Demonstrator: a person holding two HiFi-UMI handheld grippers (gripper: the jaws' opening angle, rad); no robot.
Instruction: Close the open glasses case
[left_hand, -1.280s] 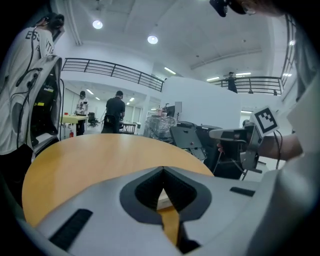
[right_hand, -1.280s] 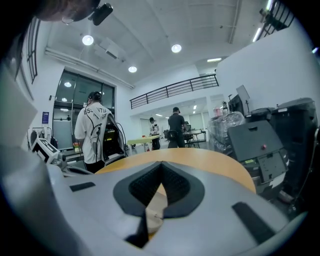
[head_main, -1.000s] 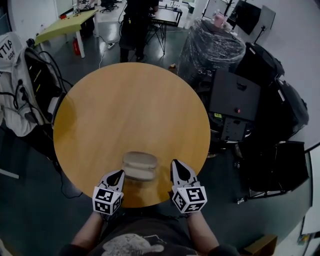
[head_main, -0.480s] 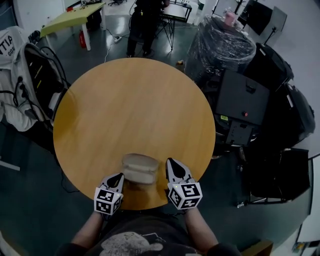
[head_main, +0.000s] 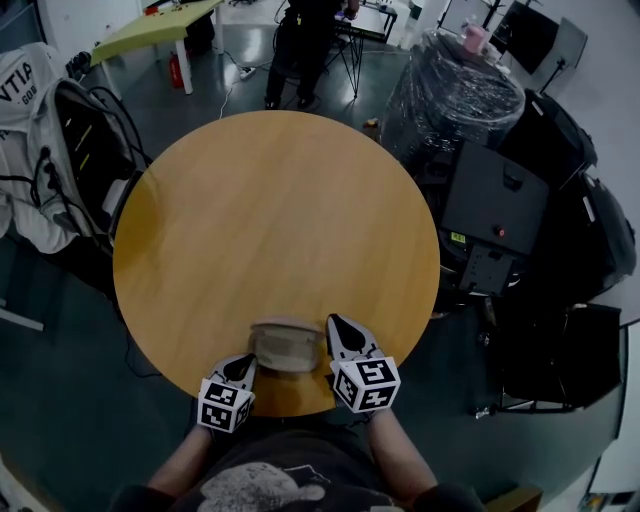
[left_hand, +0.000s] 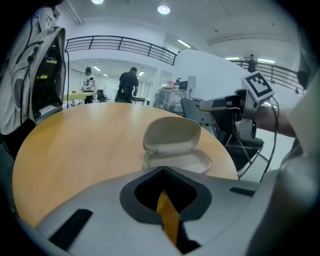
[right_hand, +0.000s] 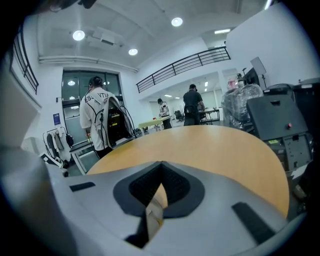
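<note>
Beige and rounded, the glasses case (head_main: 287, 347) sits at the near edge of the round wooden table (head_main: 270, 220), directly in front of the person and between the two tools. It is not yet shut. The left gripper (head_main: 243, 367) hangs at its near-left corner and the right gripper (head_main: 334, 323) lies just beside its right end. Whether either one touches it cannot be told. Each gripper's own view shows its jaws drawn together to a thin slit, with nothing gripped.

The closing step seems about to start, with the tools in place and the lid (left_hand: 172, 131) not yet brought down. The next move probably calls for one closed tip to press the raised lid over onto the base (left_hand: 180, 161) while the other steadies the case, which looks light enough to slide.

From above, the head view gives only the case's outline and position. The left gripper view shows the lid standing roughly half raised over the shallow tray. The right gripper view looks out across bare tabletop and shows nothing clear of the case beyond a pale sliver in the slit.
</note>
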